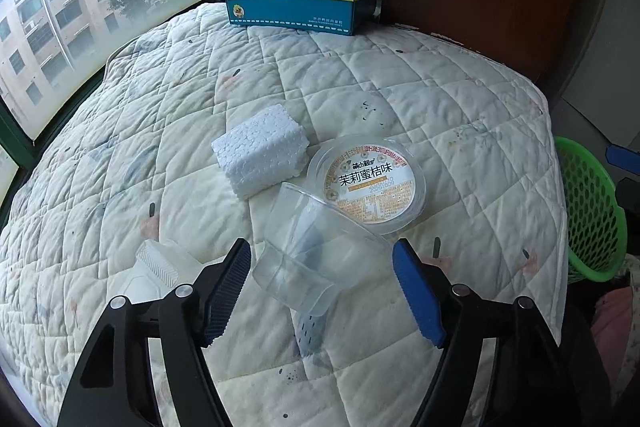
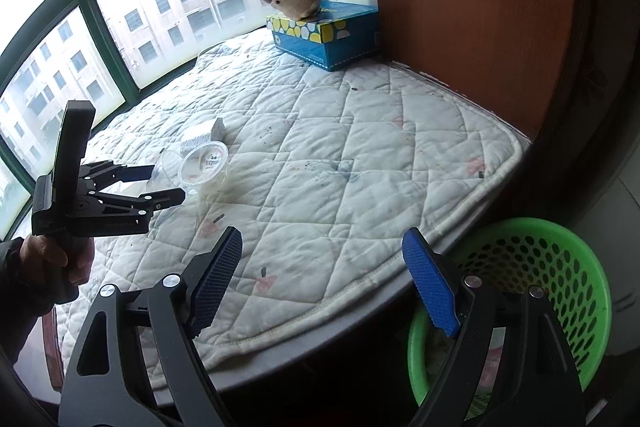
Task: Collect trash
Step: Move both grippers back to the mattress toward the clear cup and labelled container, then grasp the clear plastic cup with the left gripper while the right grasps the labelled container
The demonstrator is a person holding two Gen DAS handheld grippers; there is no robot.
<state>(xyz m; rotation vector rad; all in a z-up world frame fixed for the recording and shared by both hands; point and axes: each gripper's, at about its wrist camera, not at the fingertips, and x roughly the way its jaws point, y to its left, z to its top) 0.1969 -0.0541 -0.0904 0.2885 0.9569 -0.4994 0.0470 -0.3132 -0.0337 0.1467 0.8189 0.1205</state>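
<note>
Quilted bed (image 1: pixel 360 75); both jaws wide; clear cup (image 1: pixel 316 247) hazy; green basket (image 2: pixel 560 267) half-hidden.

The left gripper (image 1: pixel 320 287) is held low over the near part of the quilted surface, its two blue-padded fingers (image 1: pixel 224 291) spread wide apart with nothing clamped between them. In the right wrist view it is seen from the side, gripped from below by a bare hand (image 2: pixel 60 259) at the left edge. The right gripper (image 2: pixel 322 283) is held out past the surface's near right corner, its jaws likewise spread wide and empty.
</note>
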